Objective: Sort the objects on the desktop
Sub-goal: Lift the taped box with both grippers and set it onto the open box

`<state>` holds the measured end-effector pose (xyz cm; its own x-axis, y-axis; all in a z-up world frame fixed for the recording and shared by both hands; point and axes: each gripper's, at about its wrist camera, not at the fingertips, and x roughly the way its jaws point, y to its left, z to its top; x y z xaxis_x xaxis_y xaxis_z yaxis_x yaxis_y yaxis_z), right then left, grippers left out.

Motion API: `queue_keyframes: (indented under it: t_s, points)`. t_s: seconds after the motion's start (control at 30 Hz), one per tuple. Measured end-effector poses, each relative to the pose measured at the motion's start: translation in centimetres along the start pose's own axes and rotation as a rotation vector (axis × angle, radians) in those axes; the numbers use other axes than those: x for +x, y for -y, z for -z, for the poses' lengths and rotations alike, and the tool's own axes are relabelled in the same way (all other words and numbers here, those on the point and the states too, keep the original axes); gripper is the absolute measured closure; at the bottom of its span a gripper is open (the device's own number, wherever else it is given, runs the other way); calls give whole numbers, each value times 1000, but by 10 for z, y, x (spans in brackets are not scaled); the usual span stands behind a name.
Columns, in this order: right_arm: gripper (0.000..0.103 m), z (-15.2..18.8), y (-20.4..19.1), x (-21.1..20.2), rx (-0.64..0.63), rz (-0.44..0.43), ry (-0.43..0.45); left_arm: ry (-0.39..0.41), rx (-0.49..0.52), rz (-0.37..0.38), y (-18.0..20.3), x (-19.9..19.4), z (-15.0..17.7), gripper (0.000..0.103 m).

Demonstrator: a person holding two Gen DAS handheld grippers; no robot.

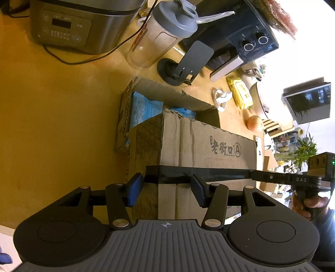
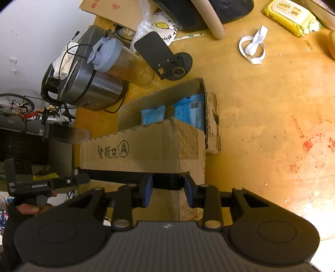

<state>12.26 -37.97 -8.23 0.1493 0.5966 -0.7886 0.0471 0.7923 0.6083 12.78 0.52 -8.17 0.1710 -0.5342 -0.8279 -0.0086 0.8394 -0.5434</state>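
Note:
An open cardboard box [image 1: 207, 146] marked with an "A" stands on the wooden table, with blue packets [image 1: 144, 106] inside. It also shows in the right wrist view [image 2: 142, 150] with the blue packets [image 2: 188, 113]. My left gripper [image 1: 166, 189] is open, its blue pads on either side of the box's near corner at the black tape band. My right gripper [image 2: 168, 189] is open, its pads astride the box's other near corner. Each gripper shows in the other's view, held by a hand.
A rice cooker [image 1: 79, 25], a shaker bottle [image 1: 161, 35], a black phone stand [image 1: 184, 64], a yellow wipes pack [image 2: 291, 14], a white strap [image 2: 253, 46] and an onion [image 1: 254, 123] lie around the box. Bare table lies to the right in the right wrist view [image 2: 272, 125].

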Motion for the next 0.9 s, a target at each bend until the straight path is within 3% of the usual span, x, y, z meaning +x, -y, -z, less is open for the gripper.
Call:
queue_keyframes:
  t_s: [0.9]
  points:
    - [76, -68, -12, 16, -21, 20, 44, 21, 23, -18, 0, 14, -67, 54]
